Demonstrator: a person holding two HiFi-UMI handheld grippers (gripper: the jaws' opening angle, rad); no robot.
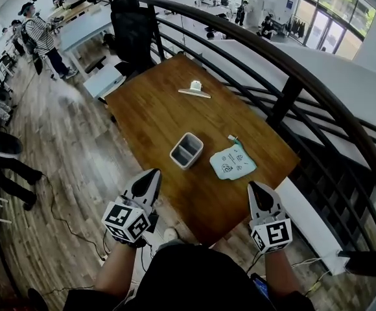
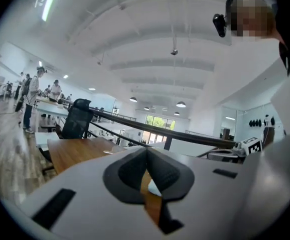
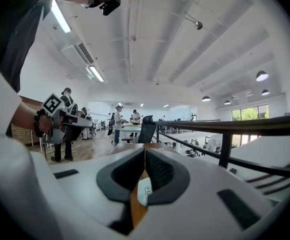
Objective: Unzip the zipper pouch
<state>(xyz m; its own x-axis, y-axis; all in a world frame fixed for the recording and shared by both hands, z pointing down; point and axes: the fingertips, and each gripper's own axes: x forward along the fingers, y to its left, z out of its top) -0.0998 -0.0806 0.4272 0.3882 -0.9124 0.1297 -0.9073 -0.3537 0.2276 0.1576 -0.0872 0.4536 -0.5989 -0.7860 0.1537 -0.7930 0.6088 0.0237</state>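
Left gripper (image 1: 153,172) and right gripper (image 1: 253,186) hover at the wooden table's (image 1: 150,112) near edge, jaws pressed together, empty. The zipper pouch (image 1: 233,162), seemingly closed, lies beside a grey bin (image 1: 187,150).

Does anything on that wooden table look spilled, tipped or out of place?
Nothing stands out. The pale green zipper pouch lies flat on the brown wooden table, and the grey rectangular bin stands upright beside it.

Zipper pouch (image 1: 233,161) just right of bin (image 1: 187,149), on table (image 1: 148,112)
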